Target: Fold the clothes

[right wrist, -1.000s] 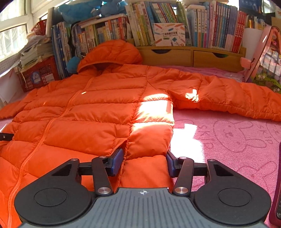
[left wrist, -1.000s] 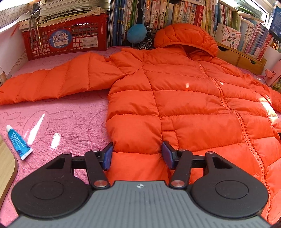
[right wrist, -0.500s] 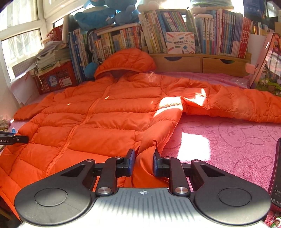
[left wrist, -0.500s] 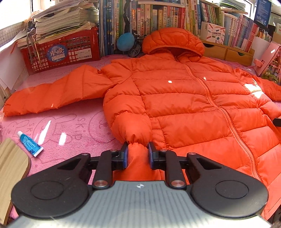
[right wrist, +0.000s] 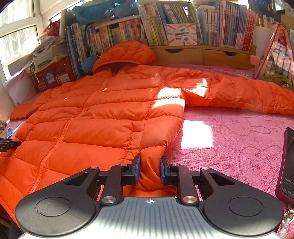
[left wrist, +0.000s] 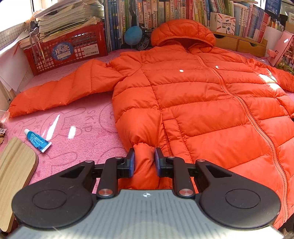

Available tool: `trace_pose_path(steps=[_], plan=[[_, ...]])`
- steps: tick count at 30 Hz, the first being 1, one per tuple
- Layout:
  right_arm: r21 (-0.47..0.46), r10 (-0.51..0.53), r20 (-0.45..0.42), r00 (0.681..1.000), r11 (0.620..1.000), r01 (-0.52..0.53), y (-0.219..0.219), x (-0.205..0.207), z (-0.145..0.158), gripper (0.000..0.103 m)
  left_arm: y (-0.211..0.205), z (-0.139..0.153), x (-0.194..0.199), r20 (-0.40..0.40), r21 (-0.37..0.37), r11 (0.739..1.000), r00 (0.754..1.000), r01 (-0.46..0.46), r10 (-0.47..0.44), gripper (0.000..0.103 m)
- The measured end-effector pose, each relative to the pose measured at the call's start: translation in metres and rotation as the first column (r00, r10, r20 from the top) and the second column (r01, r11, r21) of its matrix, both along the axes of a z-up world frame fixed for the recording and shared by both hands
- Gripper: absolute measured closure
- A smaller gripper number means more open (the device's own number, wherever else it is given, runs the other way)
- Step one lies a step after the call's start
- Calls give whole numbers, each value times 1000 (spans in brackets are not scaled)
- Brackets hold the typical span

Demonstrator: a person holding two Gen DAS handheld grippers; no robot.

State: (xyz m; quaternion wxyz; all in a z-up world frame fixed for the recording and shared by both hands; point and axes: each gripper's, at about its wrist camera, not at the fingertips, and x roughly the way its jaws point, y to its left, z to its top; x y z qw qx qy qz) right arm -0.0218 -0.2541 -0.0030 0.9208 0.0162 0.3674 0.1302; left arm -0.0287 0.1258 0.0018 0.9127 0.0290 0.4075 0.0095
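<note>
An orange hooded puffer jacket (left wrist: 193, 95) lies face up on a pink towel (left wrist: 79, 136), sleeves spread to both sides, hood toward the bookshelf. My left gripper (left wrist: 144, 158) is shut on the jacket's hem at its left bottom corner, the padding bunched between the blue pads. In the right wrist view the same jacket (right wrist: 110, 114) fills the left half, and my right gripper (right wrist: 149, 166) is shut on the hem at the right bottom corner. The left gripper's tip (right wrist: 7, 144) shows at the far left edge.
A blue tube (left wrist: 37, 140) and a wooden board (left wrist: 12, 174) lie left of the jacket. A red crate (left wrist: 64, 49) of papers and rows of books (left wrist: 165, 12) line the back. A phone (right wrist: 286, 163) rests at the right; a pink box (right wrist: 273, 55) stands back right.
Both grippers have shut from wide open onto the jacket's bottom corners, bunching the hem. Both have pulled back toward the near edge, so more of the jacket shows.
</note>
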Motion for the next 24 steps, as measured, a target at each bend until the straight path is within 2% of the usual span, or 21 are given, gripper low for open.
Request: trace_pose_path(steps=[4, 10, 12, 13, 14, 16, 18, 20, 22, 23, 24], plan=[[-28, 5, 11, 1000, 1000, -5, 1, 1, -6, 78, -3, -3, -1, 12, 21, 1000, 1000, 4, -4, 81], [-142, 39, 85, 996, 989, -27, 13, -10, -6, 73, -5, 2, -2, 5, 37, 999, 1000, -12, 12, 78], [-123, 31, 109, 994, 992, -18, 6, -14, 0, 61, -1, 9, -3, 1, 28, 999, 1000, -22, 22, 77], [-102, 22, 123, 992, 995, -10, 0, -16, 4, 47, 2, 15, -5, 16, 29, 999, 999, -28, 27, 77], [-76, 11, 136, 991, 997, 0, -7, -18, 9, 33, 4, 21, -7, 32, 30, 999, 999, -34, 33, 77], [19, -19, 151, 988, 1000, 16, -24, -21, 20, 20, 8, 34, -8, 69, 30, 999, 997, -44, 42, 77], [157, -42, 147, 988, 987, 19, -45, -21, 33, 16, 10, 48, -7, 112, 27, 998, 993, -51, 47, 74], [310, -75, 144, 987, 951, 27, -62, -17, 44, 7, 10, 58, -1, 142, -9, 999, 989, -36, 37, 68], [438, -73, 141, 987, 899, 4, -70, -8, 52, 3, 3, 61, 12, 154, -37, 999, 988, -18, 23, 63], [486, -49, 141, 989, 874, -26, -68, -2, 55, 2, -2, 61, 19, 159, -46, 999, 987, -11, 18, 60], [531, -11, 145, 989, 844, -68, -64, 5, 57, 1, -8, 58, 27, 161, -42, 999, 987, -8, 15, 52]])
